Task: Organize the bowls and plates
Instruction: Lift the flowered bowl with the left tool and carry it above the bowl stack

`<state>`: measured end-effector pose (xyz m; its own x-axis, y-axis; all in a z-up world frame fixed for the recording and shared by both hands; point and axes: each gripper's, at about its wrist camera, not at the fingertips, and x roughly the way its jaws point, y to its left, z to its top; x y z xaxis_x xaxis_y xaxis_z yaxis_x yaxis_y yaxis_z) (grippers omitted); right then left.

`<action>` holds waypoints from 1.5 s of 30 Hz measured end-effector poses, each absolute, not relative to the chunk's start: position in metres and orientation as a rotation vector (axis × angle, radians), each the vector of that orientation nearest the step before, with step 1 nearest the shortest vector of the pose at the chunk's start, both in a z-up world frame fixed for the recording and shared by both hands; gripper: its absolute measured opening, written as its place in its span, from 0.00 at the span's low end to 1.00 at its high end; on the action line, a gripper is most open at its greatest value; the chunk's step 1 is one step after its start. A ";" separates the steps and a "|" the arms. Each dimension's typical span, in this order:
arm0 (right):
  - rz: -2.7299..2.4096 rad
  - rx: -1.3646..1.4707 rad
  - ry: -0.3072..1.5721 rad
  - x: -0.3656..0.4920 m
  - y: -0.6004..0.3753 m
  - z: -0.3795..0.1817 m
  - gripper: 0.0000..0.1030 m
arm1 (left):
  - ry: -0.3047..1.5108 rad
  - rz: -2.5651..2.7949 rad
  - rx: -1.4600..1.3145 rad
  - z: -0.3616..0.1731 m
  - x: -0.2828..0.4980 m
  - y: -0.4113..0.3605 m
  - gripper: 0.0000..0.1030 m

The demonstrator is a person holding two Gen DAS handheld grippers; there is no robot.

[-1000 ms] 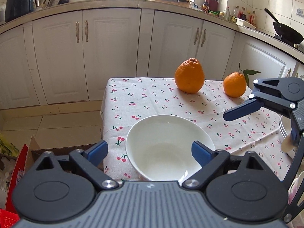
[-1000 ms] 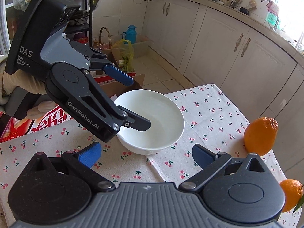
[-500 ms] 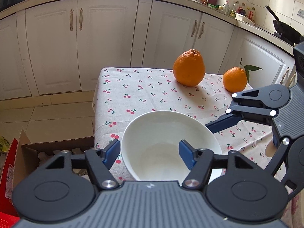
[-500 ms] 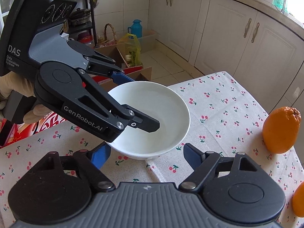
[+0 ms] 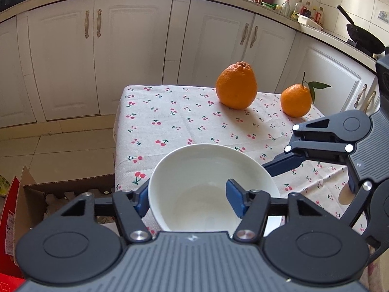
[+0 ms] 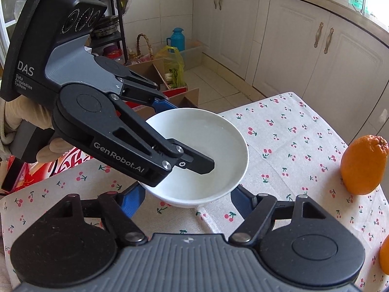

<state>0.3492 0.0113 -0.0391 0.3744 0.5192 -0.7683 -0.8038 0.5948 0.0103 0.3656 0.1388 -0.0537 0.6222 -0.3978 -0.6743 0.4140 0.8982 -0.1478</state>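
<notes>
A white bowl (image 5: 206,194) (image 6: 206,146) sits near the corner of a table with a cherry-print cloth (image 5: 170,112). My left gripper (image 5: 188,194) (image 6: 184,133) is shut on the bowl's wall, one finger inside and the other outside the rim. My right gripper (image 6: 186,197) reaches around the bowl's near side from the opposite direction. Its jaws are closing with the bowl's lower wall between them. The blue pads (image 6: 132,198) lie close against the sides, and I see no firm press. In the left wrist view one right finger (image 5: 282,164) sits at the bowl's right rim.
A large orange (image 5: 236,86) (image 6: 363,165) and a smaller leafy orange (image 5: 296,100) stand at the table's far side. Beside the table is an open cardboard box (image 5: 60,189) on the floor. White cabinets line the walls. A gloved hand (image 6: 14,121) holds the left gripper.
Both grippers' jaws have narrowed. The left has closed over the bowl's rim. The right has come in closer, and its fingers now flank the bowl.
</notes>
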 end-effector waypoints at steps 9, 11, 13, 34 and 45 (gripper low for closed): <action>0.864 -0.404 0.813 0.339 0.003 -0.030 0.79 | 0.749 -0.481 0.034 -0.039 0.350 0.131 0.60; 0.856 -0.405 0.813 0.333 0.001 -0.025 0.79 | 0.740 -0.483 0.035 -0.035 0.345 0.128 0.60; 0.849 -0.411 0.806 0.327 0.000 -0.020 0.79 | 0.733 -0.483 0.037 -0.030 0.339 0.125 0.60; 0.817 -0.356 0.737 0.239 -0.054 0.021 0.79 | 0.657 -0.529 0.091 0.020 0.254 0.077 0.60; 0.801 -0.342 0.706 0.191 -0.087 0.029 0.79 | 0.642 -0.545 0.109 0.030 0.209 0.047 0.60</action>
